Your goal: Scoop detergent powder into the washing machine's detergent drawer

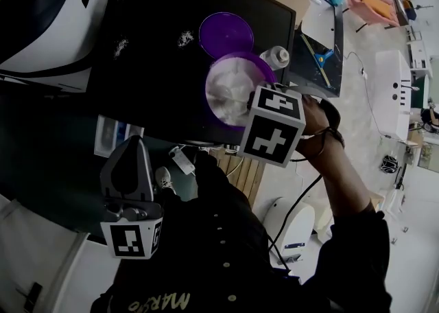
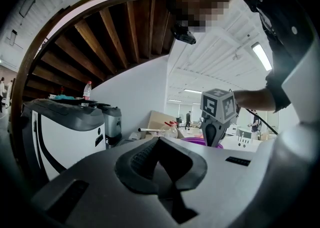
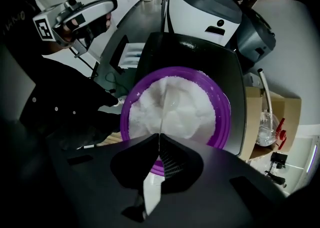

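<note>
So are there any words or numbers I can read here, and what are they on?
"MAR": yellow letters on the shirt; the rest is unreadable.
Marker cube: black-and-white squares only, no words.
Bottle label: too small to read.

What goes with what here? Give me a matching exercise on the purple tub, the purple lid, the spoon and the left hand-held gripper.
Things:
1. round purple plastic tub
2. flat round purple lid
3. thin clear plastic spoon
4. left hand-held gripper

States:
A. shut, nothing between its jaws
B. holds white powder
C. lies flat on the black machine top
D. handle clamped in the right hand-held gripper

Pairs: 1-B, 2-C, 3-D, 4-A
</note>
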Tool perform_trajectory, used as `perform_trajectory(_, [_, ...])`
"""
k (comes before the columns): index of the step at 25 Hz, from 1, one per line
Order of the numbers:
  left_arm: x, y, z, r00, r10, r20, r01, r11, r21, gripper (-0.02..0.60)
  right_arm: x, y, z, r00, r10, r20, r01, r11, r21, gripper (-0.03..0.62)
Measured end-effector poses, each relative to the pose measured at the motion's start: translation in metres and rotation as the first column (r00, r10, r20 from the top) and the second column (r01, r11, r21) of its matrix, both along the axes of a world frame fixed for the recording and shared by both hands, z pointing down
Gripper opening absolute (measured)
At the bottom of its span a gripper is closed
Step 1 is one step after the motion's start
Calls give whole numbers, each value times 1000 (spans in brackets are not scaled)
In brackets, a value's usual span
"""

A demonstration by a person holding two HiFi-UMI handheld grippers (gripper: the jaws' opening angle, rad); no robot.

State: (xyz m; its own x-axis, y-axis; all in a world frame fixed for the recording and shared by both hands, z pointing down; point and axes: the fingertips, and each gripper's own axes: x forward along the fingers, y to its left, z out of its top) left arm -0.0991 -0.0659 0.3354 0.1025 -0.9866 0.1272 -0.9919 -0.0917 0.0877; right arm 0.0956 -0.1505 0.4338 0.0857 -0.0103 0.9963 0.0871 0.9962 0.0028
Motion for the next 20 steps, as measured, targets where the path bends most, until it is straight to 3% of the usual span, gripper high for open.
perform_trajectory(7, [-6, 2, 0, 1000, -27, -7, 27, 1000, 0, 14, -9, 12, -4, 998, 36, 53, -28, 989, -143, 31])
perform_trajectory(20, [-3, 1, 2, 1000, -24, -8, 24, 1000, -3, 14, -19, -3, -6, 946, 224, 236, -171, 959, -226, 31])
